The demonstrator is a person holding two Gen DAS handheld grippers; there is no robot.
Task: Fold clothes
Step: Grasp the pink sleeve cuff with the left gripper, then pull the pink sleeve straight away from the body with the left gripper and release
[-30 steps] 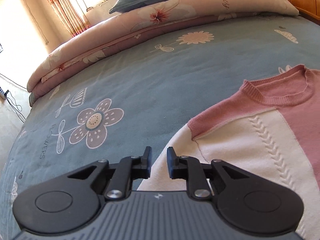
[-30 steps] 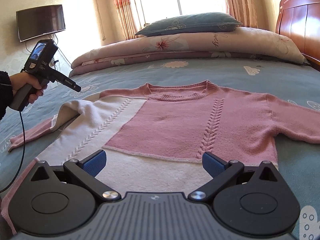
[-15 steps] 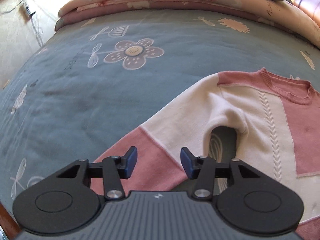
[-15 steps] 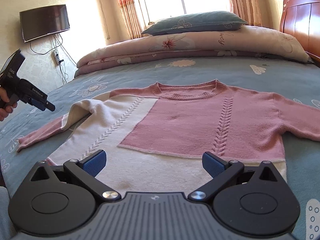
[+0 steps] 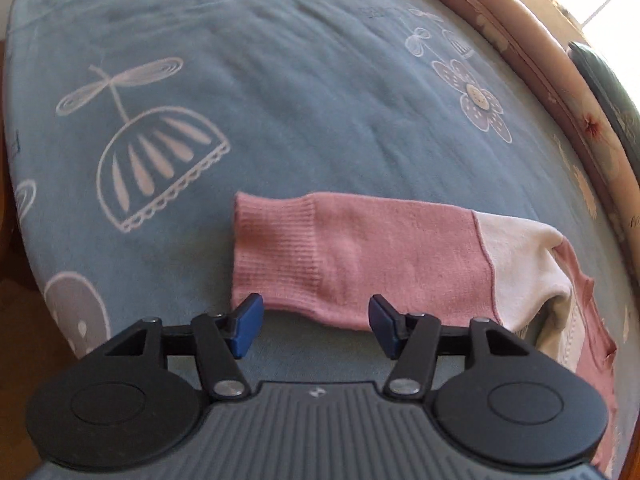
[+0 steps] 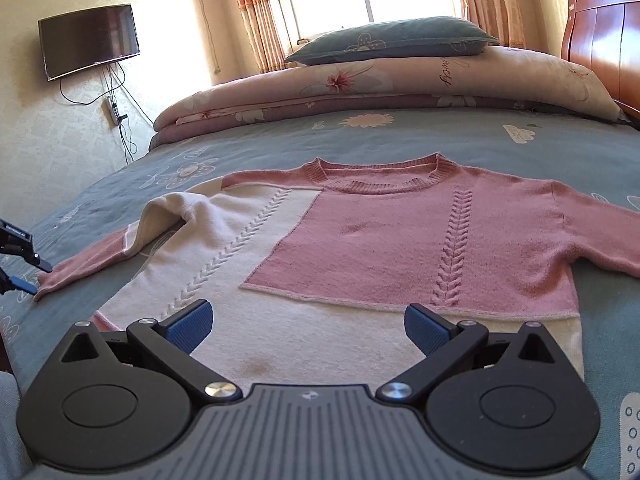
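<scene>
A pink and cream knit sweater (image 6: 380, 248) lies flat, front up, on the blue bedspread (image 5: 280, 80). Its left sleeve (image 6: 92, 260) is bunched at the shoulder and runs out to a pink ribbed cuff (image 5: 288, 256). My left gripper (image 5: 316, 328) hangs just over the near edge of that cuff. Its jaws are opening and the blue pads (image 5: 248, 326) press on nothing. From the right wrist view the left gripper (image 6: 36, 279) shows at the far left, by the cuff's end. Over the sweater's cream hem my right gripper (image 6: 308, 328) stands open and empty.
A folded floral quilt (image 6: 380, 88) with a dark pillow (image 6: 392, 40) lies across the far side of the bed. A wooden headboard (image 6: 600, 40) stands at the right, a wall TV (image 6: 90, 40) at the left. The bed's edge drops off left of the cuff.
My left gripper has swung from the sweater's shoulder down to the left sleeve's cuff, rolling as it went, and its jaws have widened. The right gripper has stayed put.
</scene>
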